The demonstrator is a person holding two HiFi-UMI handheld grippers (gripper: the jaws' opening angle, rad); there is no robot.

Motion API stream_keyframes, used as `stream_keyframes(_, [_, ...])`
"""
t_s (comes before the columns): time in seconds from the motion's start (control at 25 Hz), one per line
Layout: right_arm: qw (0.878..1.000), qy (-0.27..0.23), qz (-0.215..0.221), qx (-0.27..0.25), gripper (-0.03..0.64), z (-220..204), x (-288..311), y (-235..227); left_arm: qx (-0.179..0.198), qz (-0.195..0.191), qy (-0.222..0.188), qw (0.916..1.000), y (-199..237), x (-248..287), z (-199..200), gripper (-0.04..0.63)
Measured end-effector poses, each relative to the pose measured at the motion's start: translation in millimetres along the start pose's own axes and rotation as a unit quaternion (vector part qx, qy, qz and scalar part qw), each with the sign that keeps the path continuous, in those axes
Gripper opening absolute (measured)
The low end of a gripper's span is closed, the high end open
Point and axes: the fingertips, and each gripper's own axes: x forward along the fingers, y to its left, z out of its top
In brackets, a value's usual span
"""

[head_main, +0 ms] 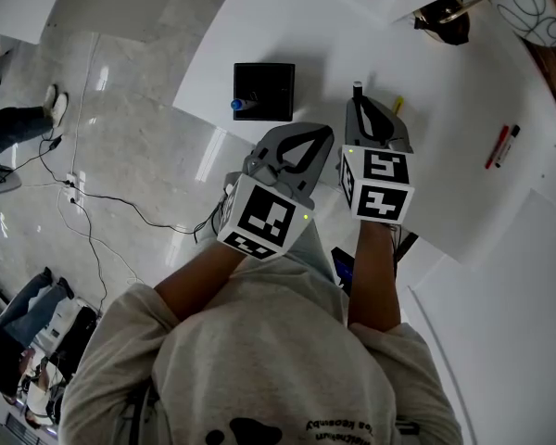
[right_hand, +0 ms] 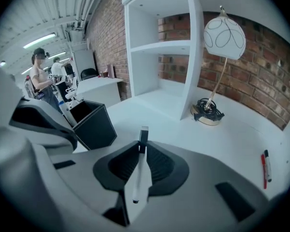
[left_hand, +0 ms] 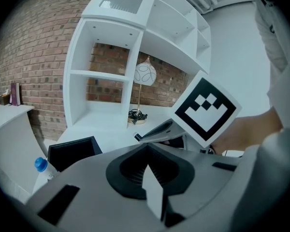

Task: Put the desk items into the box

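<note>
A black open box (head_main: 264,91) stands on the white desk (head_main: 445,184), with a blue-capped pen (head_main: 238,105) sticking out of its near left corner. My right gripper (head_main: 363,105) hovers just right of the box, shut on a white marker with a black cap (right_hand: 143,139) that pokes out past the fingertips. My left gripper (head_main: 308,137) is just in front of the box, its jaws together with nothing between them. The box (right_hand: 92,122) lies ahead and to the left in the right gripper view. A red pen and a black pen (head_main: 502,146) lie side by side at the desk's right.
A lamp with a patterned white globe (head_main: 528,7) and a cable-wrapped base (head_main: 442,17) stands at the back right. A small yellow item (head_main: 398,106) lies beside my right gripper. White shelves (right_hand: 183,47) rise behind the desk. Cables (head_main: 93,221) run across the floor at the left, where people stand.
</note>
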Motion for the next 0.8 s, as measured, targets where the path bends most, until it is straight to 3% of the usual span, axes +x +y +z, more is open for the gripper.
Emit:
stream_keyframes(0.4, [0.996, -0.094, 0.005, -0.007, 0.061, 38.1, -30.0, 21.4, -0.006, 0.017, -0.019, 0.9997, 5.7, -17.4, 9.2, 0.008])
stream_keyframes(0.8, [0.983, -0.179, 0.016, -0.03, 0.061, 80.3, -55.3, 45.6, -0.004, 0.042, -0.037, 0.9984, 15.0, -37.0, 19.7, 0.008])
